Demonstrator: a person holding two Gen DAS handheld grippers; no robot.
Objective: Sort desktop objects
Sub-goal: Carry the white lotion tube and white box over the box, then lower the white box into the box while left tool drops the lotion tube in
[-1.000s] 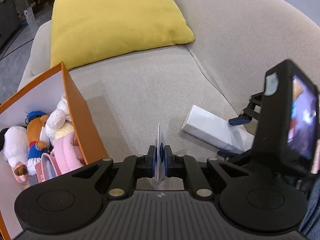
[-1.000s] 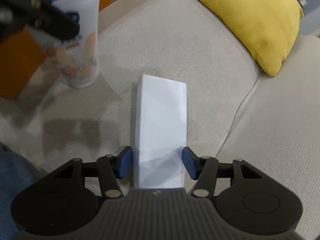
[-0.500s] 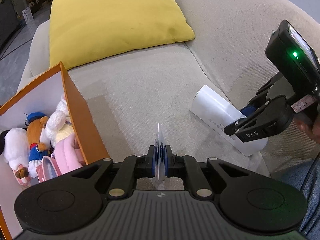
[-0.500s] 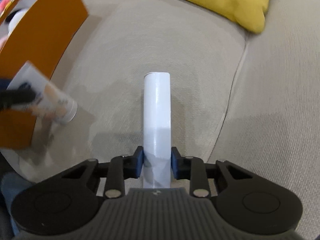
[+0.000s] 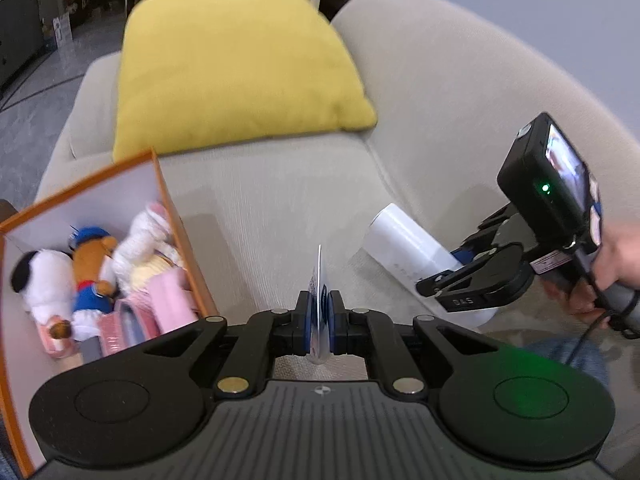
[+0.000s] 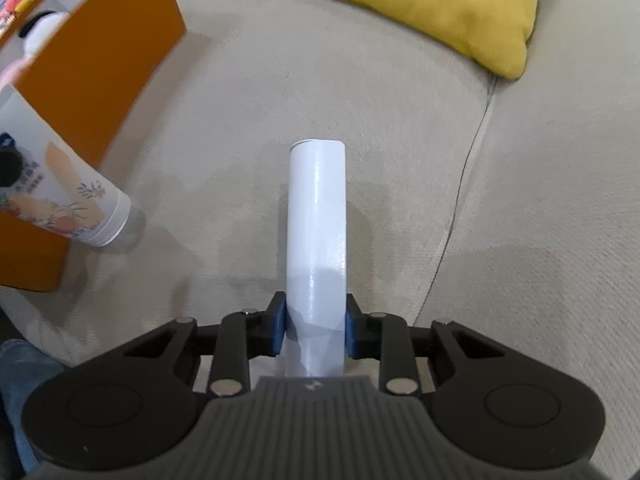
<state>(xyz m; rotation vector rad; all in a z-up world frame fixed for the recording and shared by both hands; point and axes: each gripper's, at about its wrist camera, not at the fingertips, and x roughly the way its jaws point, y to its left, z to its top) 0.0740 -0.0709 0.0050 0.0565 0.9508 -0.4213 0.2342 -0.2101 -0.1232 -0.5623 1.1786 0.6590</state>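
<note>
White box (image 6: 316, 236) sits pinched by its narrow sides in my right tongs (image 6: 316, 330), left tongs (image 5: 320, 320) clamp the cream tube's (image 6: 60, 196) flat end; both probably headed for the orange bin (image 5: 182, 232).

We look from just behind each claw, along its fingers and steeply down at the sofa seat (image 5: 280, 200) from close range. Our left view faces the yellow cushion (image 5: 232, 76) and backrest, with the orange box (image 5: 180, 240) at its left. Our right view shares that seat, cushion (image 6: 400, 4) and box (image 6: 100, 80), and also the white tube (image 6: 316, 232), which shows at the right of our left view (image 5: 404, 240).
</note>
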